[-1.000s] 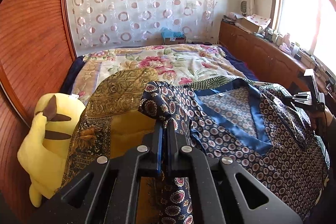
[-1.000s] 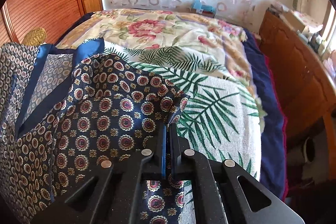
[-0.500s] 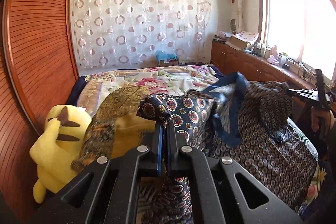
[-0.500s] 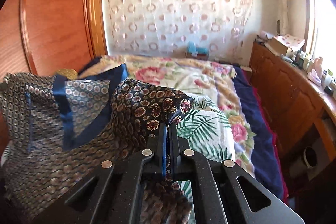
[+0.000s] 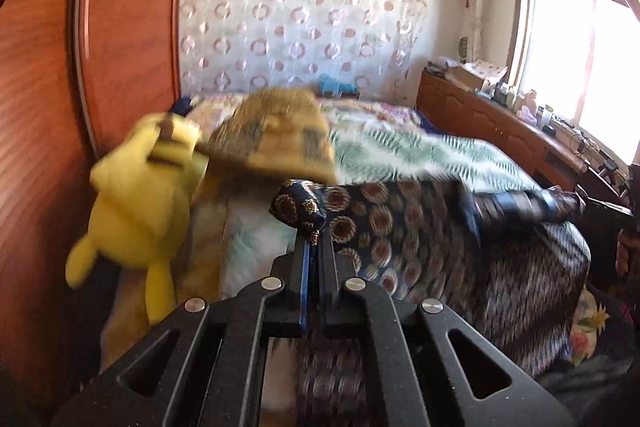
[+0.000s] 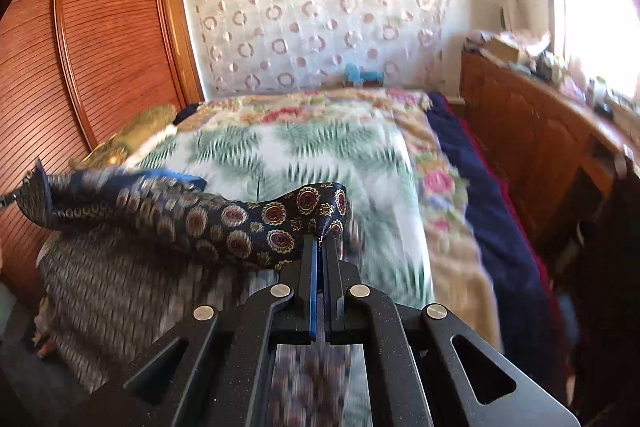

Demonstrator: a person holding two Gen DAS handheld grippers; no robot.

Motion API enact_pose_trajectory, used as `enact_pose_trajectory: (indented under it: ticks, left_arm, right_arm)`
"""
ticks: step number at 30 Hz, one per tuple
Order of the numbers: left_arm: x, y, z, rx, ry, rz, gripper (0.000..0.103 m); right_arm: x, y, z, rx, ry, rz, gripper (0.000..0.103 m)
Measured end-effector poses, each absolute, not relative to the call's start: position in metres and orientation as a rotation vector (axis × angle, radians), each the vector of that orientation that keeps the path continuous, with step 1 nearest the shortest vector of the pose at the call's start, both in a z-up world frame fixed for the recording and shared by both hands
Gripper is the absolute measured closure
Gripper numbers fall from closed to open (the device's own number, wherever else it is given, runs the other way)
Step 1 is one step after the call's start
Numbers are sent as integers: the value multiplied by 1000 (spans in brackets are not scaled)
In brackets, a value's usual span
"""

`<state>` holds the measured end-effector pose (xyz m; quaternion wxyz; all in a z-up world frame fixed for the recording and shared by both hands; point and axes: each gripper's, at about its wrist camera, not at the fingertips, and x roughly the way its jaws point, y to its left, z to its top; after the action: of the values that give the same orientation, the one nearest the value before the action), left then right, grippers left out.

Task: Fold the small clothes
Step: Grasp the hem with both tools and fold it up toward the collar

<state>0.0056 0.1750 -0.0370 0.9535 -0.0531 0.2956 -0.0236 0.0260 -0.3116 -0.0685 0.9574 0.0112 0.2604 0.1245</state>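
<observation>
Nearest to you, your left gripper (image 5: pixel 313 241) had its jaws pinched tight on one corner of the navy medallion-print garment (image 5: pixel 400 227), a knot of cloth bunched just above the tips. Your right gripper (image 6: pixel 320 243) was clamped the same way on the opposite corner, narrow, with fabric pushed up over the fingertips. Between the two, the garment hung stretched as a band in the air above the near end of the bed, its lower part draping down in front of you; the blue trim (image 5: pixel 520 205) showed near the far corner. Both views were smeared, so I judge you were mid-swing, spreading the garment out before laying it down.

To do that well, you needed to keep both corners level and the top edge taut, so the cloth would land flat without trapped creases. You had only thin bites of fabric, so a sharp flick could have pulled a corner free; a steady sweep was safer. The palm-leaf towel (image 6: pixel 320 155) just beyond looked like the open landing spot, lying on the floral bedspread (image 6: pixel 436 183).

To your left, the yellow plush toy (image 5: pixel 140 195) and the gold patterned cloth (image 5: pixel 276 131) sat close to the swing path, so you had to aim right of them. Farther off stood the wooden cabinet (image 6: pixel 532 123) and the circle-patterned curtain (image 6: pixel 312 11).
</observation>
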Motion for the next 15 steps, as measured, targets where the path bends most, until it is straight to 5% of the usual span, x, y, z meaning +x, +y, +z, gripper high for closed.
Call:
enact_pose_trajectory:
  ticks: [11, 15]
  left_arm:
    - [-11, 173, -60, -68, 707, -52, 98]
    - [-18, 173, -52, -46, 677, -56, 84]
  right_arm:
    - [-23, -332, -85, -6, 681, 254, 101]
    - [-10, -323, -74, -37, 697, 262, 101]
